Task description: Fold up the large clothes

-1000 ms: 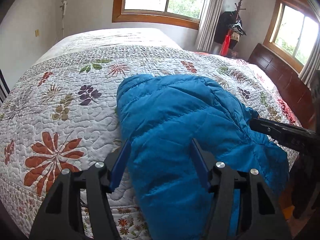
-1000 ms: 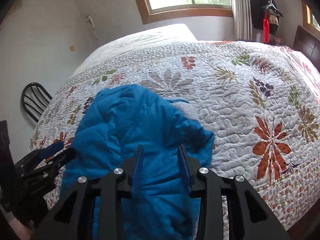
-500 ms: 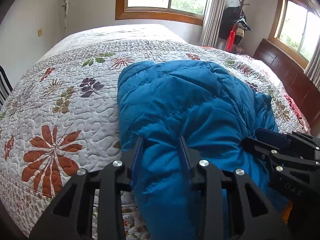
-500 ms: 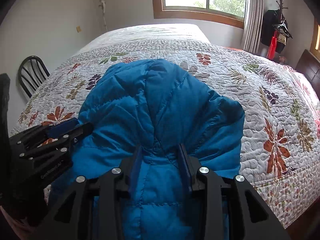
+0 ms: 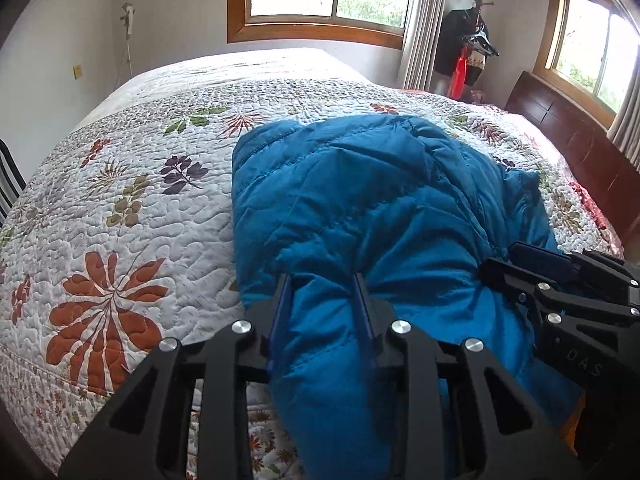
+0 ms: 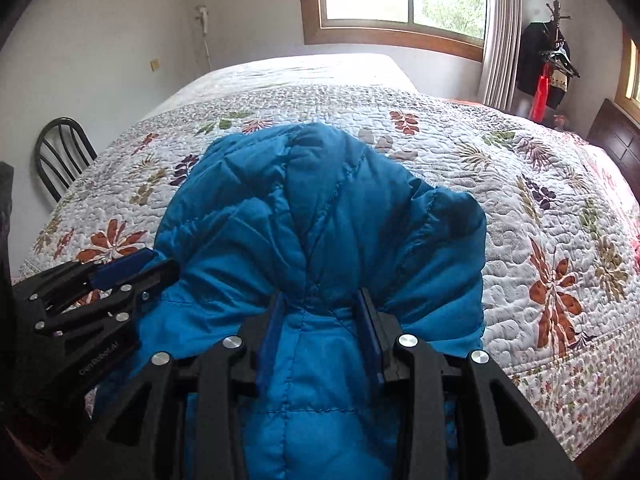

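— What's changed?

— A second ago the left gripper (image 5: 323, 280) straddled the blue puffer jacket (image 5: 360, 208) wide; now its jaws are closing, the padding bunched between them. The right gripper (image 6: 320, 300) holds narrow, pinching a fold.

— So?

— Both ends look secured for a lift or fold; the jacket spreads ahead over the quilted bedspread (image 5: 120, 208).

— Writing?

— "GenRobot.AI" on the left gripper's body, "OAS" on the right's.

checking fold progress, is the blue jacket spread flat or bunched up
Bunched up: the blue jacket lies in a puffy, creased heap on the quilt, its near end hanging over the bed's edge.
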Demonstrator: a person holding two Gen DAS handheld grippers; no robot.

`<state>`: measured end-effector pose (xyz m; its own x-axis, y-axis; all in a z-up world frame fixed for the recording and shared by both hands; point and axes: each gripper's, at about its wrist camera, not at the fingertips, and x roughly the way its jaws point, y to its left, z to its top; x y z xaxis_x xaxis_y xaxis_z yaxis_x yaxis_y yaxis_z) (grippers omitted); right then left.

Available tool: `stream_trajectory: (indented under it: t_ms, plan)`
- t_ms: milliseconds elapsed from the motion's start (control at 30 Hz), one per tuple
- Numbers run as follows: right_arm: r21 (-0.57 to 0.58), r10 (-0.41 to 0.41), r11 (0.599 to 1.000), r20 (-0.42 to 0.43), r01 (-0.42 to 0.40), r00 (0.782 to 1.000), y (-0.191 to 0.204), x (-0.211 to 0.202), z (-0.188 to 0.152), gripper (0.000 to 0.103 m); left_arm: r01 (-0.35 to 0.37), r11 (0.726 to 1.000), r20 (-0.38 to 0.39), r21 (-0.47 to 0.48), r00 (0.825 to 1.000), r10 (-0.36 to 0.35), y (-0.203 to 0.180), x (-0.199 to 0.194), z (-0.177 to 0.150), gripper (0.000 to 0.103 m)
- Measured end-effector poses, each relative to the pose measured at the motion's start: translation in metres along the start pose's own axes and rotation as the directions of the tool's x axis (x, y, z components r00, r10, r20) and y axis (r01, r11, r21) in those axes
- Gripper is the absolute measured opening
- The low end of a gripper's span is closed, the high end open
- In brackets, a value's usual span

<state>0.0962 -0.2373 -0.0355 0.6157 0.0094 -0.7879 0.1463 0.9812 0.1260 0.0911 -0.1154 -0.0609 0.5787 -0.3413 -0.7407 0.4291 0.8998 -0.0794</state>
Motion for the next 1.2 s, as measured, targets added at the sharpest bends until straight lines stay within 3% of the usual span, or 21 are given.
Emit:
stream_trajectory:
  t_ms: [233,333,600,700,933,1000,1067,1167,1200]
  plan:
    - [-0.008,0.02,1.0,0.013,-0.02,1.0,0.005,-0.024,-0.002,0.036,0.046,0.999,0.029,0.024,0.998,-0.047,-0.012,-0.031,-0.008,0.027]
    - [-0.02,0.004,1.0,0.001,-0.004,1.0,0.008,-0.024,-0.007,0.035,0.081,0.997,-0.016,0.017,0.997,-0.08,-0.012,-0.023,-0.013,0.019]
    - [-0.02,-0.004,1.0,-0.02,0.004,1.0,0.01,0.004,-0.021,0.035,0.12,0.993,-0.065,0.0,0.991,-0.12,-0.002,0.006,-0.023,0.019]
    - [-0.018,-0.023,1.0,-0.012,0.023,1.0,0.012,0.01,-0.023,0.035,0.103,0.995,-0.068,-0.002,0.992,-0.103,-0.003,0.013,-0.024,0.018]
    - [0.005,0.022,1.0,0.023,-0.023,0.999,0.003,-0.023,-0.015,0.034,0.145,0.989,-0.074,-0.026,0.986,-0.146,0.008,-0.009,-0.015,0.019]
    - [0.044,0.035,0.998,0.071,-0.038,0.997,-0.013,-0.045,-0.011,0.039,0.171,0.984,-0.063,-0.055,0.983,-0.174,0.023,-0.021,-0.01,0.022]
    - [0.109,0.065,0.991,0.089,-0.074,0.994,-0.034,-0.06,-0.005,0.055,0.195,0.977,-0.06,-0.091,0.978,-0.2,0.041,-0.026,-0.006,0.05]
    - [0.191,0.085,0.978,0.032,-0.089,0.996,-0.067,-0.055,0.003,0.079,0.179,0.973,-0.07,-0.145,0.979,-0.191,0.066,-0.021,-0.001,0.053]
    - [0.211,0.104,0.972,0.006,-0.103,0.995,-0.076,-0.048,0.004,0.08,0.185,0.968,-0.086,-0.167,0.976,-0.201,0.072,-0.017,-0.001,0.054]
